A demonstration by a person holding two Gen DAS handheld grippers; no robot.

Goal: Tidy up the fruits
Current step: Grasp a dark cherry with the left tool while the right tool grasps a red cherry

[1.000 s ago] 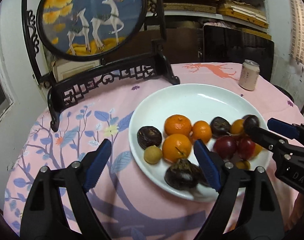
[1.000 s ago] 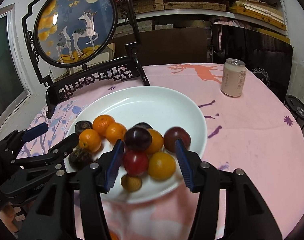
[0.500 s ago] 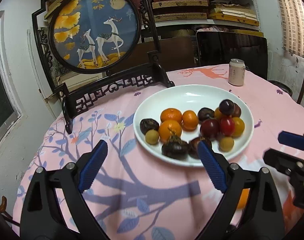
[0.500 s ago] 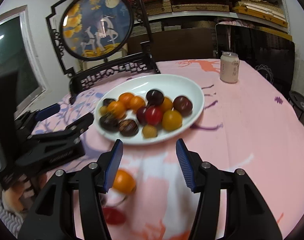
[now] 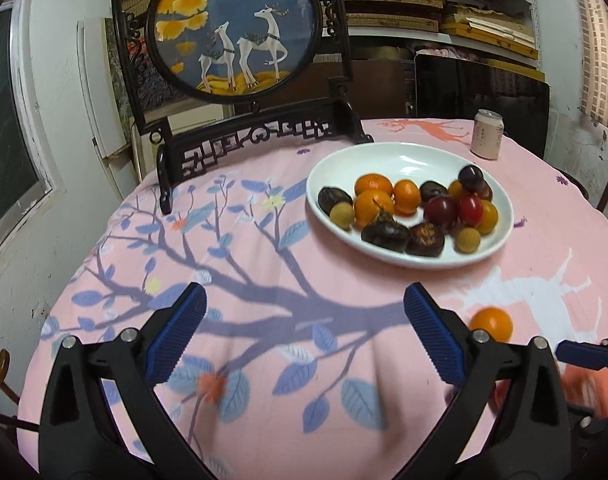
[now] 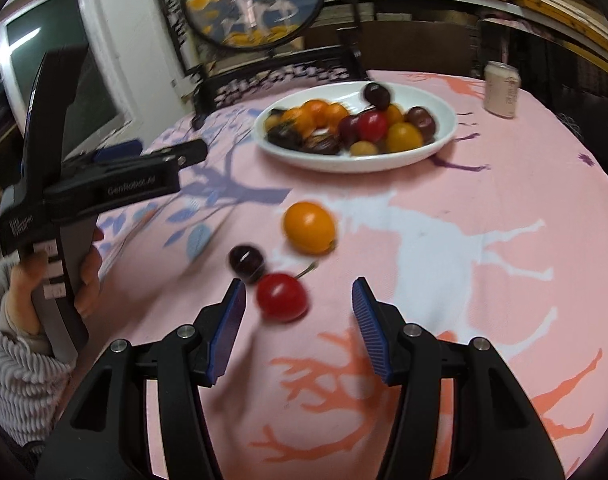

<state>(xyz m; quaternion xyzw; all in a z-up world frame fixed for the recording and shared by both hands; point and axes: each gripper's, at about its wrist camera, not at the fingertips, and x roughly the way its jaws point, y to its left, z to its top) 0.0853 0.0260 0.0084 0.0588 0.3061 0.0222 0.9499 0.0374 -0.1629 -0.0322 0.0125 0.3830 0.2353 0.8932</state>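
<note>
A white plate (image 5: 400,160) (image 6: 436,136) holds several fruits: oranges, dark plums, red and yellow ones. Three fruits lie loose on the pink cloth: an orange-yellow fruit (image 6: 310,227) (image 5: 491,323), a dark cherry (image 6: 246,260) and a red cherry (image 6: 282,297). My right gripper (image 6: 298,320) is open and empty, its blue pads just either side of the red cherry, not touching it. My left gripper (image 5: 304,334) is open and empty, low over the cloth, well short of the plate. It shows in the right wrist view (image 6: 160,158). The right gripper's tip (image 5: 580,354) shows in the left wrist view.
A black carved stand with a round deer picture (image 5: 240,24) stands behind the plate. A drink can (image 5: 487,134) (image 6: 502,88) stands at the table's far right. The table's round edge drops off left and right. Shelves and a dark chair back lie behind.
Both grippers have pulled back from the plate toward the table's near side. The three loose fruits have come into the right wrist view, the red cherry now between the right pads.
</note>
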